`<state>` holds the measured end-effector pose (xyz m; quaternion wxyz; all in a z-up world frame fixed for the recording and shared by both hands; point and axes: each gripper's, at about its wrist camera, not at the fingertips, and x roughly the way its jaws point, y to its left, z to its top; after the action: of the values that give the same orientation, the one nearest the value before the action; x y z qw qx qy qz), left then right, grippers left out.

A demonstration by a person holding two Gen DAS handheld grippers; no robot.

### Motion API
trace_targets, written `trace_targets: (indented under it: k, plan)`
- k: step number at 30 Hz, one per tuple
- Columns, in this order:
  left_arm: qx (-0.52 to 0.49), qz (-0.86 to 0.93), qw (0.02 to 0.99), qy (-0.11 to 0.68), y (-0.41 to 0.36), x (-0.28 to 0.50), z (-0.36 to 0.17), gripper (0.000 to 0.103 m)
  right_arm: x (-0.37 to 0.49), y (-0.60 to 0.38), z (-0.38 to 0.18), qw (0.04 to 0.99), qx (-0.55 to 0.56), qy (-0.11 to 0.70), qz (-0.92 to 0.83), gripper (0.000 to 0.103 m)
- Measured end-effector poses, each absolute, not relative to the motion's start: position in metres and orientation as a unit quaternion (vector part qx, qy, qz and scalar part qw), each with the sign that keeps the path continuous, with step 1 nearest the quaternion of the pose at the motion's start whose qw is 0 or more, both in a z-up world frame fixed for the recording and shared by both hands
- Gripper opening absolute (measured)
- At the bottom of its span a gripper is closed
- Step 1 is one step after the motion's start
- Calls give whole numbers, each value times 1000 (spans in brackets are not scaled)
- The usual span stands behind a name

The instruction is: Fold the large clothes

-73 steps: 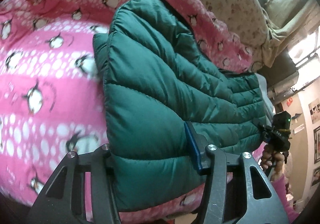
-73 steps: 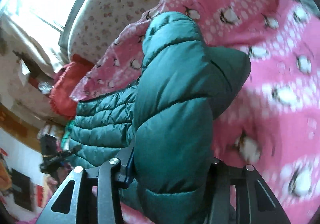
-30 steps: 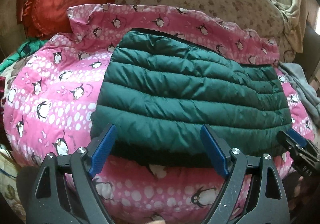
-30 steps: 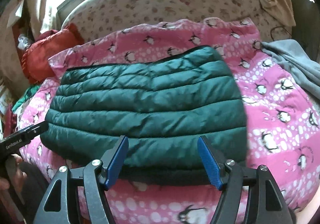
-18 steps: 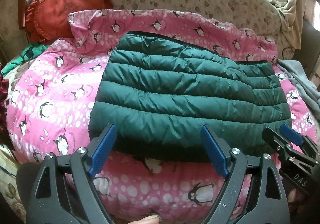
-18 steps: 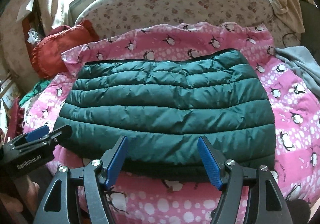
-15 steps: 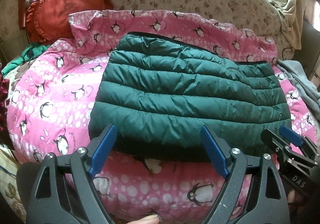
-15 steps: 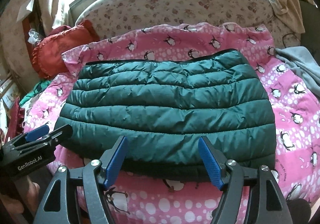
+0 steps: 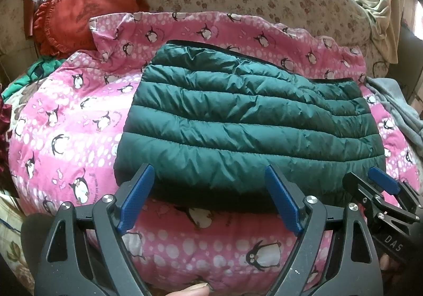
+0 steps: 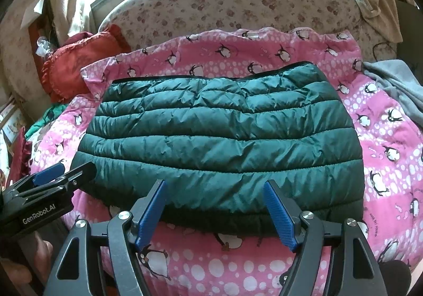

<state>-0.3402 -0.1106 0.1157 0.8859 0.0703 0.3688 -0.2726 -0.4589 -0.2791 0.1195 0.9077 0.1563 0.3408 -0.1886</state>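
A dark green quilted puffer jacket (image 9: 238,124) lies folded into a flat rectangle on a pink penguin-print blanket (image 9: 66,121); it also shows in the right wrist view (image 10: 219,142). My left gripper (image 9: 208,177) is open and empty, just in front of the jacket's near edge at its left half. My right gripper (image 10: 214,190) is open and empty, in front of the near edge at its right half. Each gripper shows in the other's view: the right one (image 9: 370,182) at lower right, the left one (image 10: 71,171) at lower left.
A floral headboard (image 10: 238,5) curves behind the blanket. A red frilled cushion (image 9: 79,18) sits at back left, a grey garment (image 10: 396,84) at right, beige cloth (image 9: 375,10) over the headboard's right end. A thumb (image 9: 193,290) shows at bottom.
Earlier both grippers were shut on the jacket, carrying its edge over. They have let go, opened and drawn back; the jacket now lies flat. Over the last half second almost nothing moved.
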Motion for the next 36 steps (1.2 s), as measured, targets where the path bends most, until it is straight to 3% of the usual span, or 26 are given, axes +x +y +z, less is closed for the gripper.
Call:
trace_targets:
  k: [36]
  plan:
    - [73,-278,886,363,-114,-344,116,86,-458,-279,115,903,164,347,-191,72]
